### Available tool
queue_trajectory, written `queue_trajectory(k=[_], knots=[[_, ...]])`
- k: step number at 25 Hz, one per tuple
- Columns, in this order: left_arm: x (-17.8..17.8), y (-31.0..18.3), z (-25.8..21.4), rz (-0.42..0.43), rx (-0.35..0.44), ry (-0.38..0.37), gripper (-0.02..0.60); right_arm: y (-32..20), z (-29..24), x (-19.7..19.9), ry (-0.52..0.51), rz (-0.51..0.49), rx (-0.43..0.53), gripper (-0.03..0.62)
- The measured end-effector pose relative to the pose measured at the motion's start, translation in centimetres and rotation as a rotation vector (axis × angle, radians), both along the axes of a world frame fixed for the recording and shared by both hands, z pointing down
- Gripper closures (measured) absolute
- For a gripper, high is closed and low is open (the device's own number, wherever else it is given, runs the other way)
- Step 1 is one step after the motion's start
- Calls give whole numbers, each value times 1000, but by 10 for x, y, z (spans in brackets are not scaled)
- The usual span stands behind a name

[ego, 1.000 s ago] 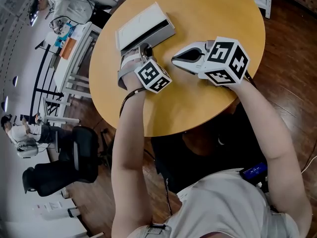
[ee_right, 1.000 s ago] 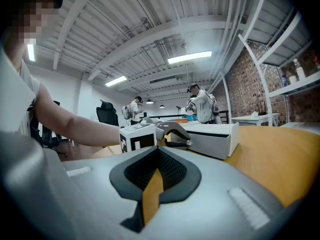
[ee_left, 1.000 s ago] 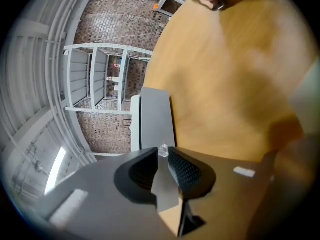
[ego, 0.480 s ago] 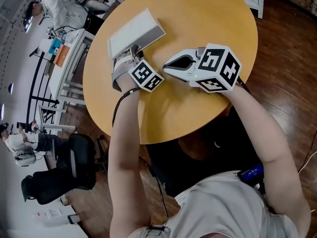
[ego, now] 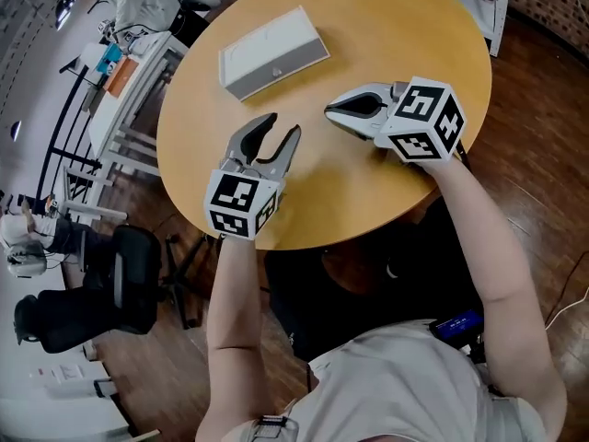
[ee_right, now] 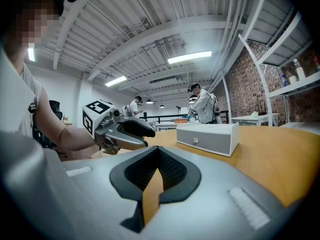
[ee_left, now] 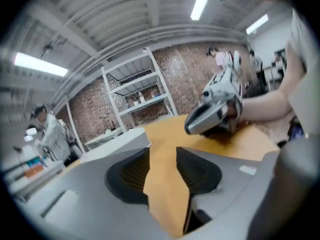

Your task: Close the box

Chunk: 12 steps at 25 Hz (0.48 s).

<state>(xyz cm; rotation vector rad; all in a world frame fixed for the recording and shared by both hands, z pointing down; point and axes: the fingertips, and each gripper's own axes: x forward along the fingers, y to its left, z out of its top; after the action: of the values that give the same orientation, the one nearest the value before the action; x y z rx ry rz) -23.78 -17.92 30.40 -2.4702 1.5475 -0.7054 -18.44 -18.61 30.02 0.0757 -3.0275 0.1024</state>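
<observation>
The box lies on the counter, toward its far left part. Nearer, by the counter's near left edge, the left tool points toward the box, well apart from it, its jaws opening with only counter between them. The right tool lies to the right, pointing left. A chair stands on the floor left of the counter.

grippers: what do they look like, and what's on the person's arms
Both the left gripper and right gripper are light grey plastic shells with curved jaws lined by black ribbed pads. Each carries a white cube printed with black square markers. The arms are bare below a pale short-sleeved shirt. The left one's jaws are opening, nothing between them.
</observation>
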Motion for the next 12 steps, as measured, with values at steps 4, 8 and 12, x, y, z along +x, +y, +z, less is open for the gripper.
queue_trajectory(k=[4, 8, 12], knots=[[6, 16, -16, 139, -15, 362, 438, 1, 1, -2, -4, 4, -2, 592], [-4, 24, -15, 161, 7, 433, 526, 2, 0, -9, -2, 9, -5, 592], [-8, 25, -19, 160, 19, 462, 543, 13, -3, -24, 1, -16, -4, 592]])
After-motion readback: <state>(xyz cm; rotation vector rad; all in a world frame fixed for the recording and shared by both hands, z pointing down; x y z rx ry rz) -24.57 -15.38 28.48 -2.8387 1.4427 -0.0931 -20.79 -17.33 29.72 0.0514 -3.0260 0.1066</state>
